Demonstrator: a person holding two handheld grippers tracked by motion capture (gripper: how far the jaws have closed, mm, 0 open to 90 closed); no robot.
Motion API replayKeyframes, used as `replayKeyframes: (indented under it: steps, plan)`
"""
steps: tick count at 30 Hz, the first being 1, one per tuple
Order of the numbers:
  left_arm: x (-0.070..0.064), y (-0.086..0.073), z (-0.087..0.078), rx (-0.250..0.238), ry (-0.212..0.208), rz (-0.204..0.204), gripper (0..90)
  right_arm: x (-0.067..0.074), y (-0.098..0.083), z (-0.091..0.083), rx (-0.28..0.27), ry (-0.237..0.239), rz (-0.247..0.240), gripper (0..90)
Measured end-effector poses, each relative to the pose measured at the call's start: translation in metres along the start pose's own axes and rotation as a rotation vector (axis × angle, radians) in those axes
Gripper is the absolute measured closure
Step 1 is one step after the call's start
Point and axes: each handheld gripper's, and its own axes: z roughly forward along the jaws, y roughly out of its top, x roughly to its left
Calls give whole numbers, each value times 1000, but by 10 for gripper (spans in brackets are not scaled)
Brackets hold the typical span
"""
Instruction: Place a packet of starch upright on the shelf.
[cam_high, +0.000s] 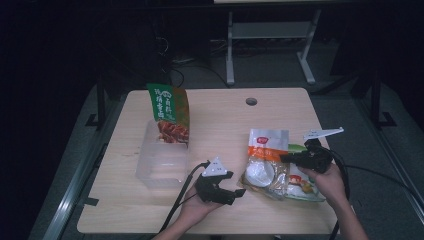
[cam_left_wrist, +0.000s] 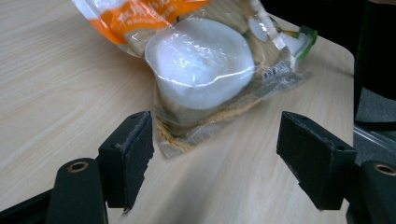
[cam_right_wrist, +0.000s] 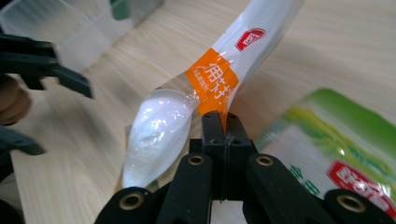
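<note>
We are clamping the right hand-held gripper (cam_right_wrist: 223, 122) on the orange-banded pouch (cam_right_wrist: 219, 79) while holding the left hand-held gripper (cam_left_wrist: 215, 154) released beside it.

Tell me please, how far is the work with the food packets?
Done: a green snack packet stands in the clear plastic box. In hand: the right gripper is shut on the orange-and-white packet; the left gripper is open beside it. Left: this one and the green-and-white packet on the table.
</note>
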Motion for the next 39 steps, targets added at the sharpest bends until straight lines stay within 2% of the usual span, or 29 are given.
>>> replayKeyframes:
  steps: [6,7,11,14,17,19,20,22,23,25,26,27,30,33,35,39]
  plan:
    - [12,7,12,-6,-17,-45,265,18,4,-7,-40,10,-132,899]
    - [14,8,14,-12,-20,-63,265,21,5,-8,-43,10,-153,899]
    - [24,10,24,18,-27,-108,269,27,5,-11,-58,25,-208,899]
    - [27,11,30,20,-42,-130,296,28,4,-12,-64,42,-223,899]
    - [32,14,37,11,-74,-145,327,30,4,-13,-75,59,-240,899]
    - [35,17,40,8,-104,-171,345,32,4,-13,-79,69,-256,899]
    - [37,17,41,12,-113,-171,365,33,4,-14,-82,72,-267,899]
    - [42,19,46,18,-161,-209,377,35,3,-14,-86,82,-270,899]
    - [44,19,47,18,-173,-214,394,35,3,-15,-90,87,-280,899]
    - [45,20,48,2,-207,-231,447,36,3,-15,-91,92,-282,899]
    - [45,20,48,-6,-220,-242,507,37,3,-14,-90,87,-284,899]
    - [45,20,48,-13,-229,-229,553,37,2,-14,-92,82,-286,899]
    - [45,20,46,-26,-218,-232,662,37,0,-13,-98,87,-280,899]
    - [48,18,41,-48,-231,-266,779,38,-1,-12,-100,91,-273,899]
    - [49,18,38,-59,-222,-269,852,39,-2,-11,-104,92,-277,899]
    - [43,17,33,-56,-188,-238,871,41,-1,-7,-105,93,-279,898]
